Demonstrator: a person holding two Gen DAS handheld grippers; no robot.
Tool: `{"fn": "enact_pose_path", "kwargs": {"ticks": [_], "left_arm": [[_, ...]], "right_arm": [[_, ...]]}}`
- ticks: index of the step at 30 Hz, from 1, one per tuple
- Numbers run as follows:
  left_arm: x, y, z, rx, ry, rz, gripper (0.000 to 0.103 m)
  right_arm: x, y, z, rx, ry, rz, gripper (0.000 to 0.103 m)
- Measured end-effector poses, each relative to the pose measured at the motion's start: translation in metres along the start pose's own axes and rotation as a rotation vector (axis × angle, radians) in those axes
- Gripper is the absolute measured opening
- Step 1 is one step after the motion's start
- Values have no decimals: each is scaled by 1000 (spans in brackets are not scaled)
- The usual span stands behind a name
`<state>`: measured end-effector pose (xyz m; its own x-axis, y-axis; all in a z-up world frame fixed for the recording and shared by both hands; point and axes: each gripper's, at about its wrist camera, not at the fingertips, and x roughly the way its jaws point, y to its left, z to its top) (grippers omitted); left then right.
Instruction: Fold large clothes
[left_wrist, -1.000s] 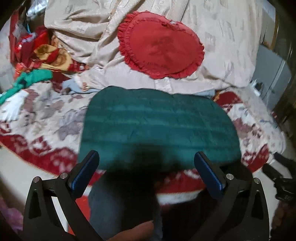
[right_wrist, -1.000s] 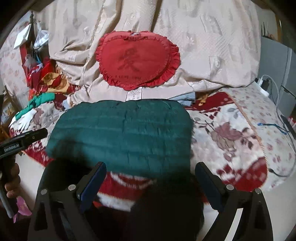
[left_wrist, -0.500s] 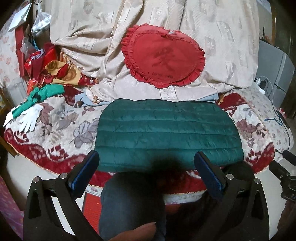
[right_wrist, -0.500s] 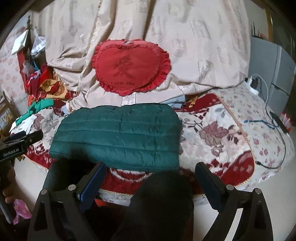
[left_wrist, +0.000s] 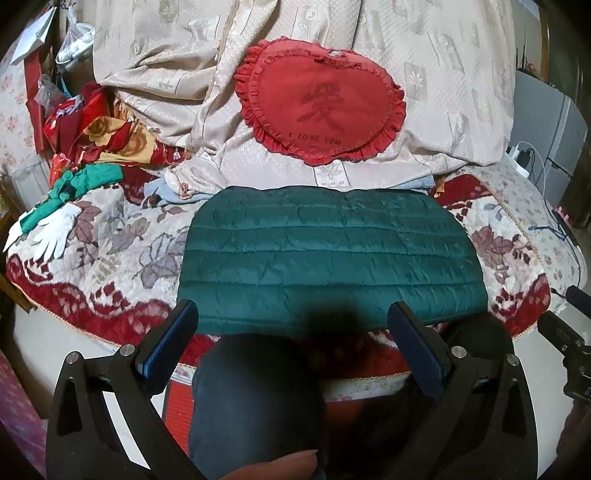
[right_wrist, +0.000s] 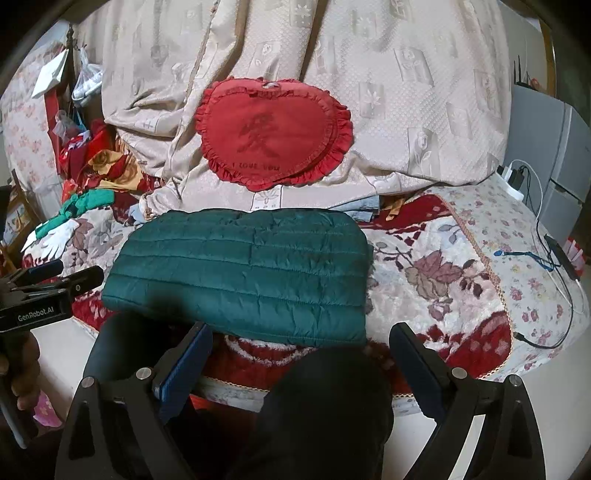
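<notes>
lying folded into a flat rectangle, the green quilted jacket (left_wrist: 328, 258) sits at the bed (left_wrist: 110, 258) edge, at 12 o'clock of both tools. left gripper (left_wrist: 291, 339) and right gripper (right_wrist: 299, 354) gape wide, empty, clear of it. folding looks finished; next probably needs another garment.

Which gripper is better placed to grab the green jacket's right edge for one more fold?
Probably the right gripper: the jacket's right edge lies just ahead of its open jaws. The left gripper, also open, sits toward the jacket's left half.
</notes>
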<state>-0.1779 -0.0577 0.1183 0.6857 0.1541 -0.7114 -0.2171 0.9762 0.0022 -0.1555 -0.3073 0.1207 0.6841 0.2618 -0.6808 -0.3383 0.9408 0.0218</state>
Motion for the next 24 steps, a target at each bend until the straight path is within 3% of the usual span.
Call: {"fn": "enact_pose_path", "kwargs": {"ticks": [24], "left_arm": [[4, 0, -5, 4, 11, -12, 103]], "right_arm": [[2, 6, 1, -15, -6, 14, 95]]}}
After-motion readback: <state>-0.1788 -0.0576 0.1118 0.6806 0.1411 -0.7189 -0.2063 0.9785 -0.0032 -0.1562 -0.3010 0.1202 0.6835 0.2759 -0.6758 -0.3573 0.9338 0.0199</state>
